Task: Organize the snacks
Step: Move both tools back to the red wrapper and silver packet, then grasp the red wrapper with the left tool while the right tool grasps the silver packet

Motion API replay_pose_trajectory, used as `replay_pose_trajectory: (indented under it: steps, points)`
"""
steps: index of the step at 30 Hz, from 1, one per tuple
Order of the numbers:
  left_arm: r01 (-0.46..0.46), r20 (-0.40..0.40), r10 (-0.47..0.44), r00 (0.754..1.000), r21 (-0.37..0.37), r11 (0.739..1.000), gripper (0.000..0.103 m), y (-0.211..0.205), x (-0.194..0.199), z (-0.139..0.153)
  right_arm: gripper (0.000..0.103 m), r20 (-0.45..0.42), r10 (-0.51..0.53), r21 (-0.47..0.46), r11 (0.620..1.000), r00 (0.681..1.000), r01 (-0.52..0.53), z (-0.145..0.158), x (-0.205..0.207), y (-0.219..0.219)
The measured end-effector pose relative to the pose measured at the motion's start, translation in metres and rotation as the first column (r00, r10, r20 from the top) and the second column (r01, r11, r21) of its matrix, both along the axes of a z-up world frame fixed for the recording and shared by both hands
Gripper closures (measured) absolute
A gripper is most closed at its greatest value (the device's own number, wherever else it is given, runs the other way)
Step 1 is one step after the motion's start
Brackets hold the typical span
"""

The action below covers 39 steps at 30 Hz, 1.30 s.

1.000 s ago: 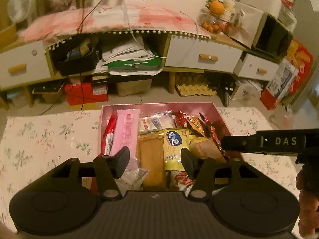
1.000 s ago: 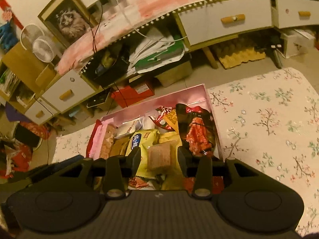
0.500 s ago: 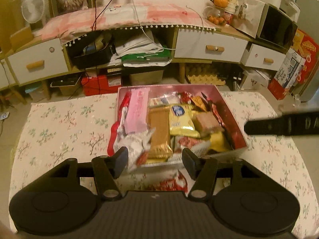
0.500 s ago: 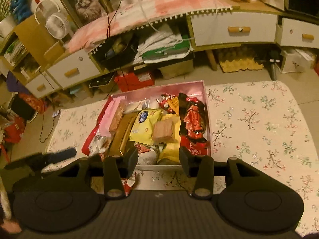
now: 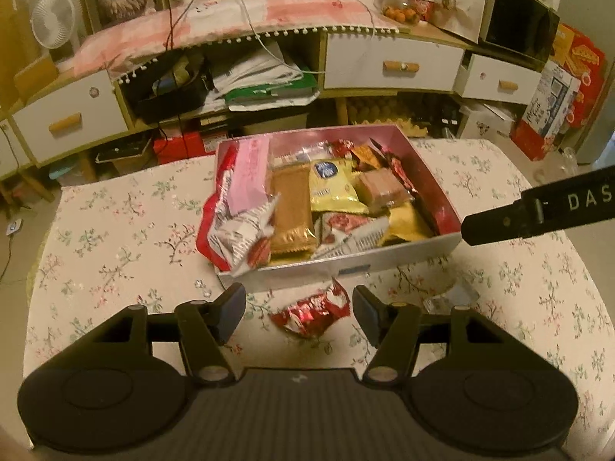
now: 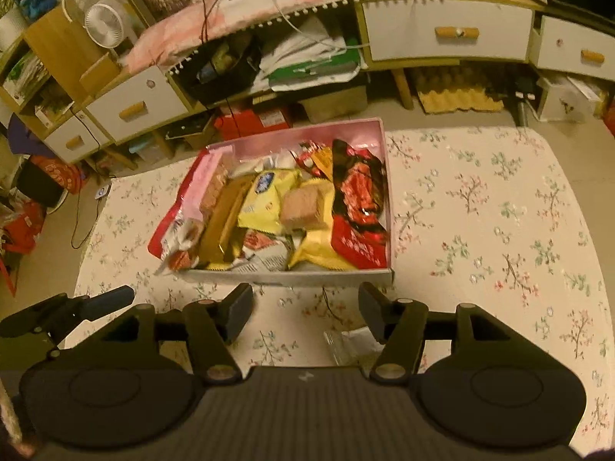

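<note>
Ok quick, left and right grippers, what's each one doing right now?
Left gripper: open, holding nothing, above a red snack packet on the table.
Right gripper: open, holding nothing.

Both wrist views look steeply down from above the surface's near edge toward the snack box. Left view sits left of the box, fairly near; right view sits right of it, slightly higher. Shared: box, floral surface, drawer cabinet beyond the box.
</note>
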<state>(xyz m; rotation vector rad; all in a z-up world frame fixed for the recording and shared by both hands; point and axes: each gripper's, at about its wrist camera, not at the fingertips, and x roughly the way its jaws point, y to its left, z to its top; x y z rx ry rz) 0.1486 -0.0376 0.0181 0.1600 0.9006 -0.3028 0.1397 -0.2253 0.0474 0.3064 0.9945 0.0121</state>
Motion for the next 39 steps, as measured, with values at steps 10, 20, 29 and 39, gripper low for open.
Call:
replay_pose_trajectory:
  steps: [10,20,29,39]
  points:
    - [0.027,-0.022,-0.026,0.999,0.027,0.999,0.034,-0.007,-0.001,-0.011,0.033,-0.05,-0.004,0.003,1.0,0.999,0.004,-0.009,-0.005,-0.009]
    - [0.025,-0.049,-0.022,0.999,0.056,0.998,0.029,-0.005,0.004,-0.027,0.02,-0.141,-0.065,-0.009,0.998,0.988,0.064,-0.033,-0.002,-0.022]
    - [0.029,-0.087,-0.023,0.996,0.069,0.997,0.019,-0.005,0.012,-0.045,0.019,-0.181,-0.076,-0.031,0.997,0.981,0.071,-0.048,-0.001,-0.025]
    - [0.051,-0.111,-0.043,0.993,0.062,0.997,0.014,-0.011,0.021,-0.058,0.019,-0.217,-0.076,-0.041,0.997,0.973,0.069,-0.064,0.004,-0.024]
